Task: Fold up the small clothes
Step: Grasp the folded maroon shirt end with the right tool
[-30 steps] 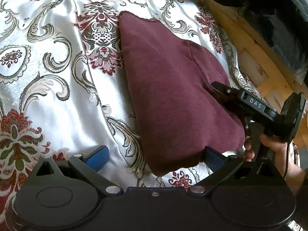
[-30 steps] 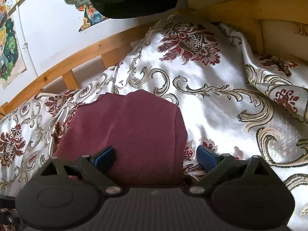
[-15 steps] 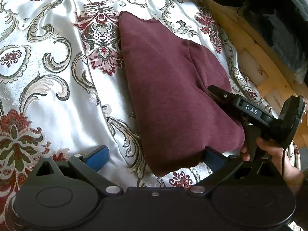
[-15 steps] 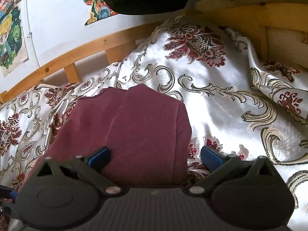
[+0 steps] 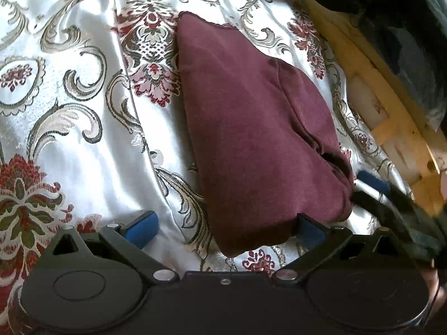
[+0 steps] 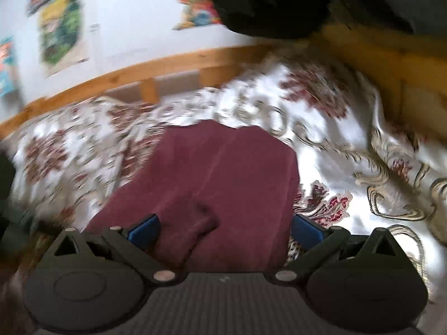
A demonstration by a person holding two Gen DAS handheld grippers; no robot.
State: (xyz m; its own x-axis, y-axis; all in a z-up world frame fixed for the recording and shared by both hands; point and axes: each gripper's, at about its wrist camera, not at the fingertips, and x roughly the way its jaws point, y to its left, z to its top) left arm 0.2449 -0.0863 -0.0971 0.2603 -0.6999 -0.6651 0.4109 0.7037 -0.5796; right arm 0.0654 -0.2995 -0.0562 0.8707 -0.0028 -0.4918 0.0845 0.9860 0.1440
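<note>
A maroon garment [image 5: 251, 128] lies folded into a thick wedge on the satin floral bedspread [image 5: 83, 111]. My left gripper [image 5: 226, 230] is open, and the garment's near corner sits between its blue pads without being pinched. At the garment's lower right edge, one blue pad [image 5: 373, 184] of my right gripper shows beside the cloth. The right wrist view is blurred by motion. There the same garment [image 6: 223, 173] spreads ahead of my right gripper [image 6: 225, 230], which is open, with the cloth's near end between its fingers and a small crease by the left pad.
A wooden bed frame [image 5: 391, 128] runs along the right side, and its rail [image 6: 139, 69] stands behind the bed under wall posters [image 6: 61, 28]. Dark clothing [image 6: 265, 0] hangs above. The bedspread bunches into folds [image 6: 405, 167] at the right.
My right gripper has drawn back from on top of the garment's right edge to beside its lower right corner, and its view has swung and blurred. The left gripper has barely moved.
</note>
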